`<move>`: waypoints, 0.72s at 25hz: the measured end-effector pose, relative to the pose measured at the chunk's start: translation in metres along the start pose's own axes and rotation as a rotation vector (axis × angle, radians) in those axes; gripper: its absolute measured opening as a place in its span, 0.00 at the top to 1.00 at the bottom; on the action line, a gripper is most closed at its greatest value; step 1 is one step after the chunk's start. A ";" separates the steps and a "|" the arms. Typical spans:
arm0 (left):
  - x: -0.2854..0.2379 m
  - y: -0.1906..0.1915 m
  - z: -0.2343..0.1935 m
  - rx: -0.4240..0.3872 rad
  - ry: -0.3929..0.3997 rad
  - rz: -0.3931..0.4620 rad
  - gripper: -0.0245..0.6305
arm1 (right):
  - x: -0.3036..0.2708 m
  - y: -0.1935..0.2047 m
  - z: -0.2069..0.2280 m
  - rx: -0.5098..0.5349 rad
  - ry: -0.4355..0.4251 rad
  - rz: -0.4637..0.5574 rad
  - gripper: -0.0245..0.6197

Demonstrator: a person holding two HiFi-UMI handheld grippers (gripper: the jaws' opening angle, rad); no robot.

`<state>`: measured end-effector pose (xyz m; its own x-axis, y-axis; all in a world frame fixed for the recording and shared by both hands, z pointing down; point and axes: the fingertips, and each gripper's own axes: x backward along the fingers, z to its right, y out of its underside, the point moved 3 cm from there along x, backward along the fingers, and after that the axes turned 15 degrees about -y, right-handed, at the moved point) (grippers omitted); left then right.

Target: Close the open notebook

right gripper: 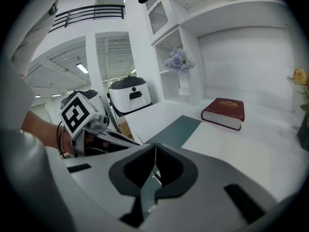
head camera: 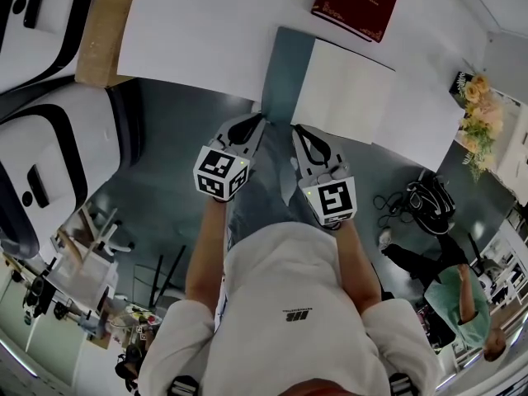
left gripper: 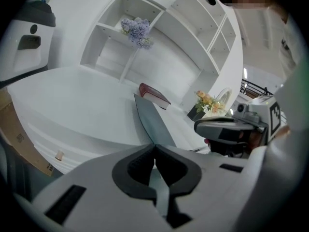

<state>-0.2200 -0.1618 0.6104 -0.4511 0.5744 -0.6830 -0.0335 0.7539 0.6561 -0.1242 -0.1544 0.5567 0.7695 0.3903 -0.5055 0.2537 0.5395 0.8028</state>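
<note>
Nearest the body, short of the near edge of the worktop, the left gripper and the right gripper are held side by side over the grey floor. They are apart from each other, and both are pointed towards the worktop.

In the left gripper view, the left gripper's jaws are seen pressed together at the tips, with nothing between them. The right gripper view records the same for the right gripper, which is clenched and empty. Neither gripper is in contact with the worktop or anything on it.

Ahead of the two grippers, a narrow grey strip is seen running inward from the near edge between two white sections of the worktop. A cardboard box is noted against the left edge. At the right edge, a bunch of yellow flowers is noted in a dark pot.

Beyond the inner end of the grey strip and slightly to its right, towards the far edge, the notebook is found. It lies flat and closed, with its dark red cover and gold ornament facing up, well apart from both grippers.

Behind the far edge, a white shelf unit is recorded, with purple flowers on one shelf.
</note>
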 end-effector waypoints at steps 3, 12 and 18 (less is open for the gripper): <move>0.005 -0.005 0.004 -0.006 -0.003 0.013 0.96 | 0.003 -0.001 0.001 0.002 -0.001 0.007 0.97; 0.025 -0.025 0.026 -0.043 -0.014 0.055 0.96 | 0.021 -0.007 0.002 0.014 0.002 0.037 0.97; 0.037 -0.037 0.044 -0.076 -0.007 0.079 0.96 | 0.036 -0.010 0.004 0.018 0.010 0.061 0.97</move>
<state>-0.1957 -0.1544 0.5467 -0.4484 0.6340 -0.6301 -0.0651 0.6799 0.7304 -0.0965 -0.1483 0.5315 0.7783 0.4292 -0.4583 0.2171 0.5010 0.8378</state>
